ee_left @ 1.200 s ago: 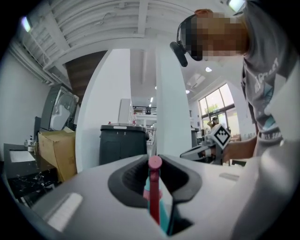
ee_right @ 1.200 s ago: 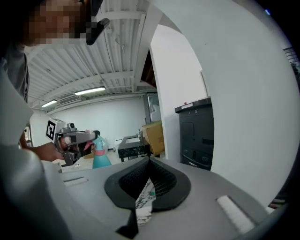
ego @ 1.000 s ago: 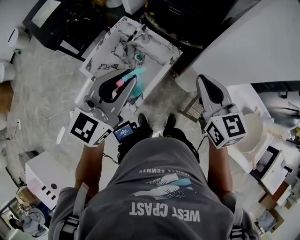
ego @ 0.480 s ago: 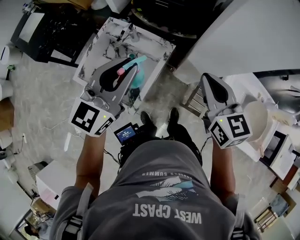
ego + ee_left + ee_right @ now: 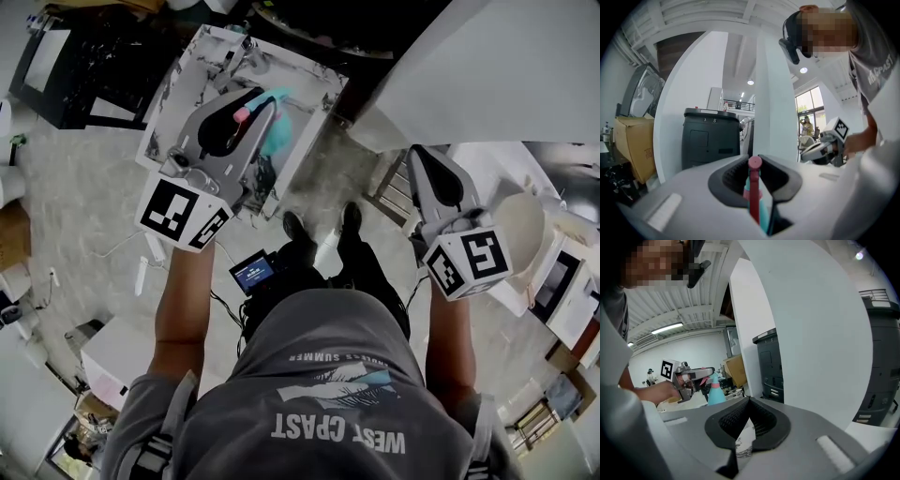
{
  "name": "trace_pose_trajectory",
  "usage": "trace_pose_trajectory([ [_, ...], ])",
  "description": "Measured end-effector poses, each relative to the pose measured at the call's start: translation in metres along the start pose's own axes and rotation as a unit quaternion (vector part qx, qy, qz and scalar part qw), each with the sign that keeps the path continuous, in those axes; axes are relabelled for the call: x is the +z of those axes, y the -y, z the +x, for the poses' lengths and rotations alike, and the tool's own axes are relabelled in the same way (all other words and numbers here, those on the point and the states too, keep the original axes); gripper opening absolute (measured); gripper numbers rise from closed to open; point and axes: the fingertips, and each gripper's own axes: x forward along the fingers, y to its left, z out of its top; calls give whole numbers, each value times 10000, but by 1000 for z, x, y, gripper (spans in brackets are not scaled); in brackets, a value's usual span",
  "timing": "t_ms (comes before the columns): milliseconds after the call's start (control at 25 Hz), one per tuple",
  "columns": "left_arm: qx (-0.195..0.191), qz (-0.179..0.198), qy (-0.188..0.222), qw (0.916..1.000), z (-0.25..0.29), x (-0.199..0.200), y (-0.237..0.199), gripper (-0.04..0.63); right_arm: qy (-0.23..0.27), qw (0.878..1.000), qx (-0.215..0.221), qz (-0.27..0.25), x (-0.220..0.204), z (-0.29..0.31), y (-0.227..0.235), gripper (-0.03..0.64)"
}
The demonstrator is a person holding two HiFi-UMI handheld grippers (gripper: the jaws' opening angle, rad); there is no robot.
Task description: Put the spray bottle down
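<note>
Left tongs (image 5: pixel 259 103) are closed on the spray bottle (image 5: pixel 278 139). In left gripper view the pink trigger part sits clamped btwn the pads, w/ the teal body just below it. Bottle hangs roughly upright under the tongs' tips, over the near-right part of the marbled surface (image 5: pixel 192 80), close to its edge. Can't tell whether the base touches the surface: in right gripper view the bottle's lower end is cut off behind the right tongs' own body.

Right tongs (image 5: pixel 418 155) have tips together, nothing btwn them. They're held off to the right, well apart from the bottle, above the speckled floor (image 5: pixel 94 187) & beside white furniture.

Person's shoes (image 5: pixel 323 228) stand on the floor btwn the two tongs, just beside the surface's near edge. A small lit screen (image 5: pixel 253 273) sits at waist level. In left gripper view's bkgd there's a black cabinet (image 5: pixel 710 138) & a cardboard box (image 5: pixel 629 145) left of it.
</note>
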Motion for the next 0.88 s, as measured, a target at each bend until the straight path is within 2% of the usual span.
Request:
trace_pose_trajectory([
  [400,146,-177,28,9997,28,-33,-26,61,-271,9996,44,24,-19,18,8,2],
  [880,365,-94,142,9992,50,-59,-41,61,-460,9989,15,74,-48,14,21,2],
])
